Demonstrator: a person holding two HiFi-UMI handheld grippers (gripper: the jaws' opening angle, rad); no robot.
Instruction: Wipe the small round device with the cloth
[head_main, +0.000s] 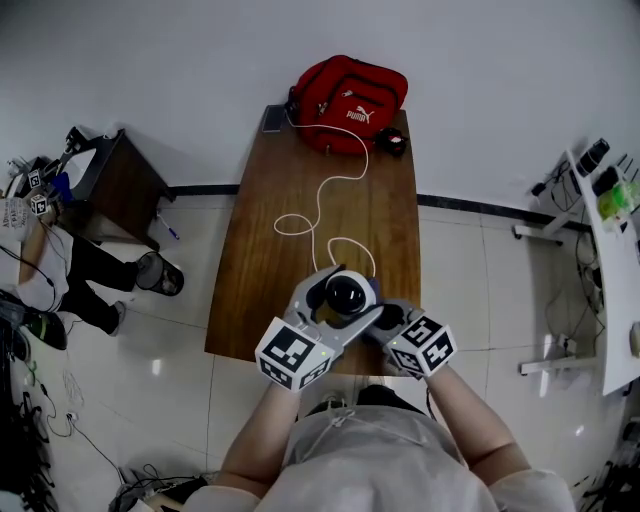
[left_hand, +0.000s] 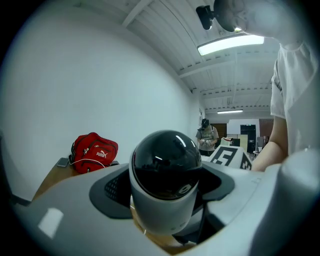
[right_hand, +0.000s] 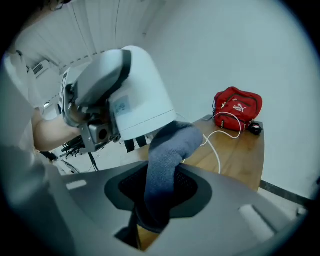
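Observation:
The small round device (head_main: 345, 293), a white body with a glossy black dome (left_hand: 165, 167), sits between the jaws of my left gripper (left_hand: 165, 200), which is shut on it. The device hangs above the near end of the wooden table (head_main: 290, 180). My right gripper (right_hand: 160, 195) is shut on a folded grey cloth (right_hand: 167, 155). The cloth's upper fold lies against the underside of the left gripper's white housing (right_hand: 130, 95). In the head view the two grippers (head_main: 335, 305) (head_main: 390, 320) meet side by side at the table's near edge.
A red bag (head_main: 348, 100) lies at the table's far end, with a phone (head_main: 273, 119) to its left and a small black item (head_main: 393, 141) to its right. A white cable (head_main: 318, 205) snakes down the tabletop. A dark side table (head_main: 120, 185) and a seated person (head_main: 90, 270) are at left.

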